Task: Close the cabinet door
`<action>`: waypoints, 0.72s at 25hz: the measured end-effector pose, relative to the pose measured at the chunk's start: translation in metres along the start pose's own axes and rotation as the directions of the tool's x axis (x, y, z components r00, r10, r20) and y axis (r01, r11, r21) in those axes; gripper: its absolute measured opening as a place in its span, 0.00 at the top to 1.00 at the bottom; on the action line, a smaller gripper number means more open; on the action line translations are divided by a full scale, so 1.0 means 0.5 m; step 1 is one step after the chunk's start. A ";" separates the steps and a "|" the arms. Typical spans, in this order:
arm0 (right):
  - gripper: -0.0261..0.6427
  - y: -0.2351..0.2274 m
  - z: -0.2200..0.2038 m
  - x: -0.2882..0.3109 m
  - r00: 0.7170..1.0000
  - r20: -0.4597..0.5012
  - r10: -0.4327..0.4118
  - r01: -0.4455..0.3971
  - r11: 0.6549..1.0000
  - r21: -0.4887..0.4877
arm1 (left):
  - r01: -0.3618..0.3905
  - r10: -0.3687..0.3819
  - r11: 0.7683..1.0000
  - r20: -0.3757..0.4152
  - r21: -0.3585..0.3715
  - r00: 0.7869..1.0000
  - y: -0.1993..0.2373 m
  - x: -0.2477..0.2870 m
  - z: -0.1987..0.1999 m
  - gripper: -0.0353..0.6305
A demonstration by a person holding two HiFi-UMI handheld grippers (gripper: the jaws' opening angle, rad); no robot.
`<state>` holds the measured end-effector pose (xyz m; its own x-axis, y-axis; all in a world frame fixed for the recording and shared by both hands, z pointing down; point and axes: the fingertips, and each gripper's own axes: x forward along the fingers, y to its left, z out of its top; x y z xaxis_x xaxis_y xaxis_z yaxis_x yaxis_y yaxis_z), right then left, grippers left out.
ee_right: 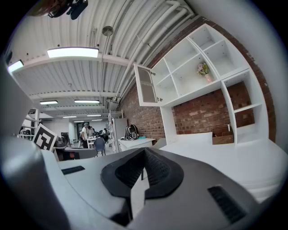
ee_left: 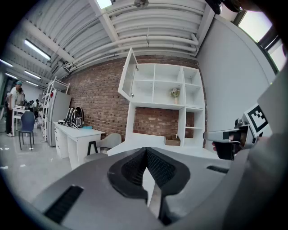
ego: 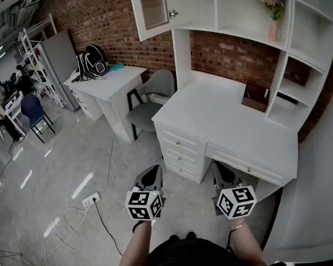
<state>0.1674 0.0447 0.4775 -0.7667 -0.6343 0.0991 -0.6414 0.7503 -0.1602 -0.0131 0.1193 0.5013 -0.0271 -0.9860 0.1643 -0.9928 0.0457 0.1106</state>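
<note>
Both jaw pairs are pressed together, empty: left gripper (ego: 151, 172) and right gripper (ego: 220, 169) sit low before the desk (ego: 221, 116). Door (ego: 153, 12) hangs open at the shelves' (ego: 238, 5) top left, well apart; reach up, push it steadily shut.

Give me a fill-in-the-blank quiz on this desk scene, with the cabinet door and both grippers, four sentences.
1. The cabinet door above the desk stands ____.
2. The left gripper and the right gripper both have their jaws ____, with nothing between them.
3. The vase of pink flowers stands on an upper ____.
4. The wall behind the desk is built of ____.
Missing words: open; shut; shelf; brick.
</note>
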 end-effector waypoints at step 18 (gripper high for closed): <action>0.96 -0.007 -0.022 0.049 0.995 -0.048 0.088 -0.087 0.996 0.017 | 0.012 -0.012 1.000 -0.004 0.000 1.000 -0.027 0.046 0.006 0.93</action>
<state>0.1506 0.0285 0.4913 -0.8207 -0.5560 0.1316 -0.5714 0.7996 -0.1851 -0.0008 0.0958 0.5008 -0.0144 -0.9858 0.1671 -0.9931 0.0336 0.1127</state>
